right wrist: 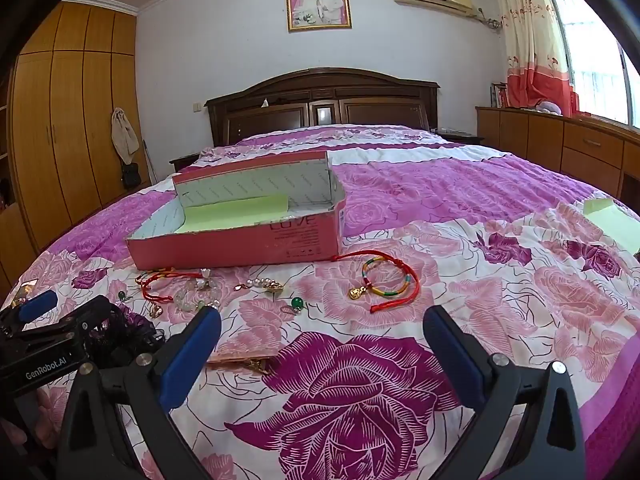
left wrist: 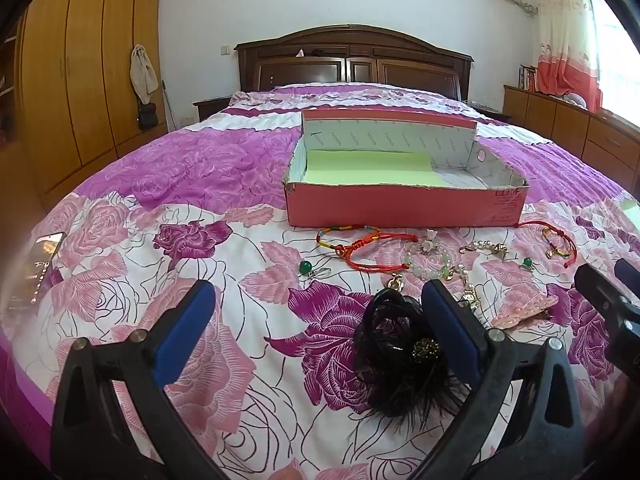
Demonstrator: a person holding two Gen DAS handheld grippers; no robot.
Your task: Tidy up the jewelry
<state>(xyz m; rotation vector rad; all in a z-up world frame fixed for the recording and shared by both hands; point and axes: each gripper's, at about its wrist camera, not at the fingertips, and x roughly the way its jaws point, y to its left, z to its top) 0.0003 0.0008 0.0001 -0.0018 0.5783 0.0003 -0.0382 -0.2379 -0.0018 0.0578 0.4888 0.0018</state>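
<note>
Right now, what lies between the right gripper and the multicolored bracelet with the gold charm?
Only bare floral bedspread lies between the right gripper and the multicolored bracelet, as the right wrist view shows.

A home bedroom: bed (right wrist: 440, 184), wardrobe (right wrist: 60, 120), framed wedding portrait (right wrist: 318, 3).

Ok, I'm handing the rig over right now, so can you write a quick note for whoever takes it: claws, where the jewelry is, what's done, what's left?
Left claw: open, holding nothing, over the black feathered hair clip.
Right claw: open, empty, above the floral bedspread.
Pink cardboard box: on the bed, lined with green paper, no jewelry visible inside.
Jewelry lies loose in front of the box: red cord bracelet, pale green bead bracelet, multicoloured woven bracelet with gold charm, green bead earring, pearl pieces.
Done: nothing.
Left: move every piece into the box.
</note>
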